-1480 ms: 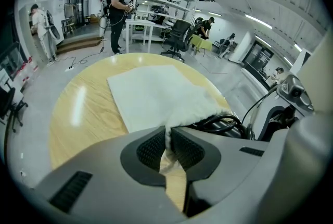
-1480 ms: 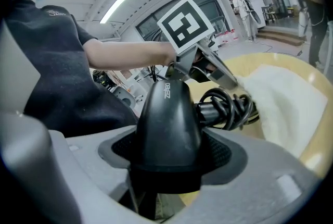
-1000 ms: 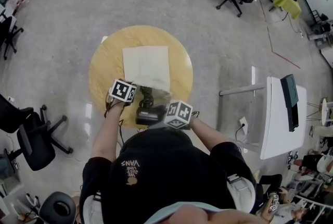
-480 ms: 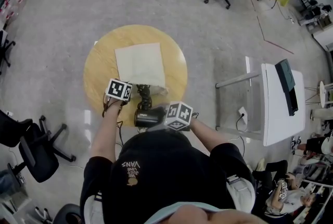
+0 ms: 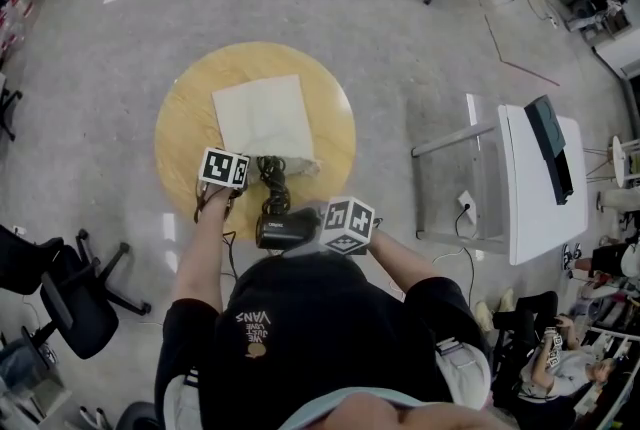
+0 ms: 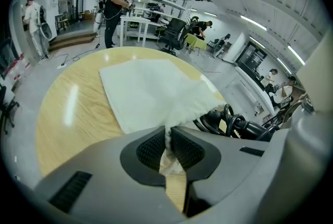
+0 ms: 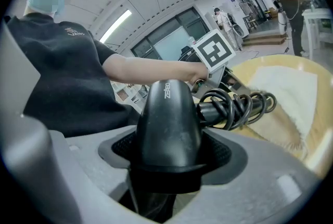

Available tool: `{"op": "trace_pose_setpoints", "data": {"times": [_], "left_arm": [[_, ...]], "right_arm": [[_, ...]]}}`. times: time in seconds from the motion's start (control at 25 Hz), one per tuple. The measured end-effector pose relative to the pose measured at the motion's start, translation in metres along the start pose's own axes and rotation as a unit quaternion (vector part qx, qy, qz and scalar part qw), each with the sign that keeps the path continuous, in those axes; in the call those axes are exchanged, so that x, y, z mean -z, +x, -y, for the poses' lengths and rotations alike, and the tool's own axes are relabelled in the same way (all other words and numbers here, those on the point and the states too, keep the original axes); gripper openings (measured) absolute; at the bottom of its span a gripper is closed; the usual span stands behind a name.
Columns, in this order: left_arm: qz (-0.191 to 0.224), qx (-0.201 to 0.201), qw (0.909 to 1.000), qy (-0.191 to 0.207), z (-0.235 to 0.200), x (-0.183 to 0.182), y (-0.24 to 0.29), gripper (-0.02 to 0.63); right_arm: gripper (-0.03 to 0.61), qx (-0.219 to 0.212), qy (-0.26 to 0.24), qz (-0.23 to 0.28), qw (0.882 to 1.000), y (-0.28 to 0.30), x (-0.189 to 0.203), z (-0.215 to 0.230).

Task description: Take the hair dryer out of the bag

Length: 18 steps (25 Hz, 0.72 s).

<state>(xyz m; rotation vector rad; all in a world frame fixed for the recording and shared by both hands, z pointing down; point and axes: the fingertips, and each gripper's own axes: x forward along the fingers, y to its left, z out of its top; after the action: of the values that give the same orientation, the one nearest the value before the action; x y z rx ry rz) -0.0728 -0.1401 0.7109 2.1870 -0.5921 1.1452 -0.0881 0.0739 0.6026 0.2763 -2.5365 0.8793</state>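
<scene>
**Dryer nearly clear of the bag, one gripper on each**

To finish the pull well, the right gripper (image 7: 169,160) should draw the dryer (image 7: 169,116) toward the person, in line with the mouth of the bag (image 6: 151,90). It should go slowly enough that the coiled cord (image 7: 234,106) follows without catching the cloth. Meanwhile the left gripper (image 6: 167,146) should pin the bag down on the worktop (image 6: 67,108) so it does not drag along. The left gripper's jaws stand almost together, pinching a fold of the bag's near edge. The right gripper's jaws are spread wide and clamped on the dryer's black body. The dryer sits at the worktop's near edge with its body outside the bag and its cord-wrapped handle just at the mouth. Whether the last loops are free of the cloth is unclear.
</scene>
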Motion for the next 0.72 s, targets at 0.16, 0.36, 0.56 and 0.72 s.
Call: {"op": "trace_pose_setpoints", "data": {"times": [0.16,0.36,0.56,0.72], "left_arm": [[0.003,0.006,1.0000,-0.004,0.000,-0.001,0.001,0.044],[0.006,0.006,0.9999,-0.011,0.001,-0.004,0.005,0.044],[0.011,0.012,0.9998,-0.013,0.002,-0.003,0.009,0.044],[0.014,0.012,0.9997,-0.012,0.002,-0.003,0.008,0.044]], "right_arm": [[0.351,-0.002,0.001,0.008,1.000,-0.001,-0.003,-0.006],[0.351,-0.008,0.000,0.008,1.000,-0.003,0.001,-0.013],[0.350,-0.009,-0.002,0.022,1.000,-0.005,-0.003,-0.019],[0.350,-0.011,-0.008,0.041,0.999,-0.010,-0.015,-0.024]]}}
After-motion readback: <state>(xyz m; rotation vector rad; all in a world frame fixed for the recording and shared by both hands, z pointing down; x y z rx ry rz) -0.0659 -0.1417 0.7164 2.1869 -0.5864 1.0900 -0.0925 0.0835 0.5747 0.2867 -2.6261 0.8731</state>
